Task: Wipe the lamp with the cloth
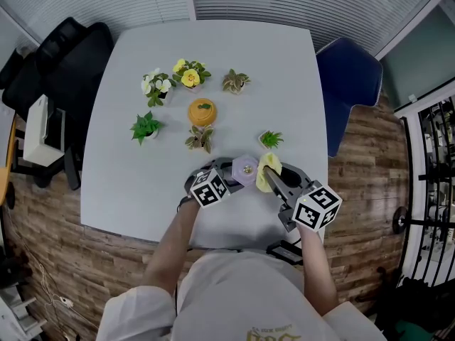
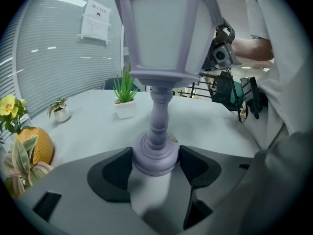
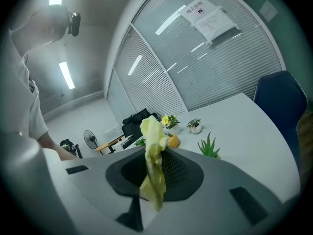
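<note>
Left gripper (image 2: 155,166) is clamped on the lamp (image 2: 166,33) at its round base, with the lamp upright near the bench (image 2: 210,126) front edge. Right gripper (image 3: 154,175) pinches the cloth (image 3: 151,146), soft, yellow and crumpled, just beside the lamp's top. I'd hold the base firm and drag the cloth lightly down the smooth lilac panes, then the turned stem.

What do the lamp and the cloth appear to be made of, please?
The lamp looks like moulded plastic or painted wood: even matte lilac surface, turned stem, frosted panes. The cloth looks like thin soft fabric, pale yellow, matte: it hangs limp in crumpled folds.
</note>
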Tool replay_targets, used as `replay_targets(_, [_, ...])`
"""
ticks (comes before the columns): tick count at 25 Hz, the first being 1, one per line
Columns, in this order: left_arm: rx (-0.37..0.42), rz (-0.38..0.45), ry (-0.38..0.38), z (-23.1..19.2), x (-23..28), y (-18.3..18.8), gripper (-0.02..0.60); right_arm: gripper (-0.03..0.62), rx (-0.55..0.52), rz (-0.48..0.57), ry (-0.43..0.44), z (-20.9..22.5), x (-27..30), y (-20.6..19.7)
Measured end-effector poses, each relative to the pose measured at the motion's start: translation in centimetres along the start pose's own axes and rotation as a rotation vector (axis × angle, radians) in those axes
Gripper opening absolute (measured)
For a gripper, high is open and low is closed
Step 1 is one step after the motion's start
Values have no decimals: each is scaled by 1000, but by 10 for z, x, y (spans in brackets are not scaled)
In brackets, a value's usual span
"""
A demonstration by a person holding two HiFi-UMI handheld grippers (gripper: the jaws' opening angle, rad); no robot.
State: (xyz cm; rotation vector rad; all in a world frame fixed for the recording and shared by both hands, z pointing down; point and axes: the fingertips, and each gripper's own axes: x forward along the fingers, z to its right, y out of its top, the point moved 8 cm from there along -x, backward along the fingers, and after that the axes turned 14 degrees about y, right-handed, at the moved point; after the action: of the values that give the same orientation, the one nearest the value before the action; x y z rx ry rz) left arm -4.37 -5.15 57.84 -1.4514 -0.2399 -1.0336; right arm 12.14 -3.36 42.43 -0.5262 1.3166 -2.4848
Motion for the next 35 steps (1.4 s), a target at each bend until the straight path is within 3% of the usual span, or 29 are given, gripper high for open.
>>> replay_targets(11, [1,1,2,0,0,0,305,67,59,18,-41,16,1,-4])
replay_targets(18, [0,-1,0,-2,1,-1,305,67,155,66,-12,29,5,-13])
replay_targets(35, [-3,-12,-7,-1,1,0,305,67,285,66,100,51,25,-26])
